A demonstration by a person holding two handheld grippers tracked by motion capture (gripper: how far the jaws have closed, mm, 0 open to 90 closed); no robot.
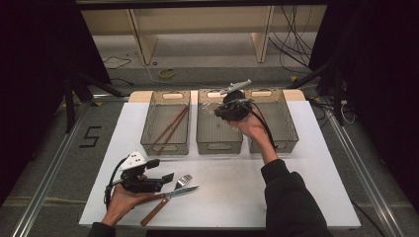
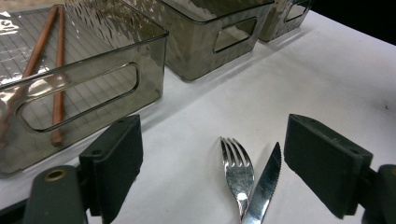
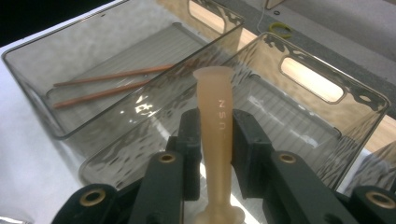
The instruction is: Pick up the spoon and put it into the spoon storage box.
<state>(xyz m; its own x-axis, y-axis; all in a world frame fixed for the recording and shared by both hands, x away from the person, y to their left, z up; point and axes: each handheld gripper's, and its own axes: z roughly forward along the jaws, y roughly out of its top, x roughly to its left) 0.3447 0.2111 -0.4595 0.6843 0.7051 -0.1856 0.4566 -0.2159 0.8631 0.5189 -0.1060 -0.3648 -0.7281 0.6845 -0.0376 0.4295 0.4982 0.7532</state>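
While the left gripper (image 1: 170,178) rests low on the white table (image 1: 222,197) near the front edge, its jaws are held wide apart with nothing between them. In the left gripper view, a fork (image 2: 238,172) and a knife (image 2: 264,186) are seen lying on the table between the 2 open jaws, touched by neither; the knife blade is laid against the fork, crossing it near the neck. In the high view the knife's wooden handle (image 1: 154,211) is seen running back toward the left hand (image 1: 121,202).

Farther back, 3 smoky clear bins are set side by side. In the left bin (image 1: 166,123) 2 chopsticks (image 1: 173,126) are laid, close together. The middle bin (image 1: 219,129) is just beside it, and the right bin (image 1: 273,121) follows.

Above the back of the middle bin the right gripper (image 1: 220,109) is held by the right hand (image 1: 252,127). In the right gripper view its jaws are seen closed on a tan handle (image 3: 217,140), gripped at mid-length, with the flared end upward and past the pads. What utensil the handle belongs to cannot be told. In that view the handle is held over the middle bin, with the chopsticks visible in the bin beyond.
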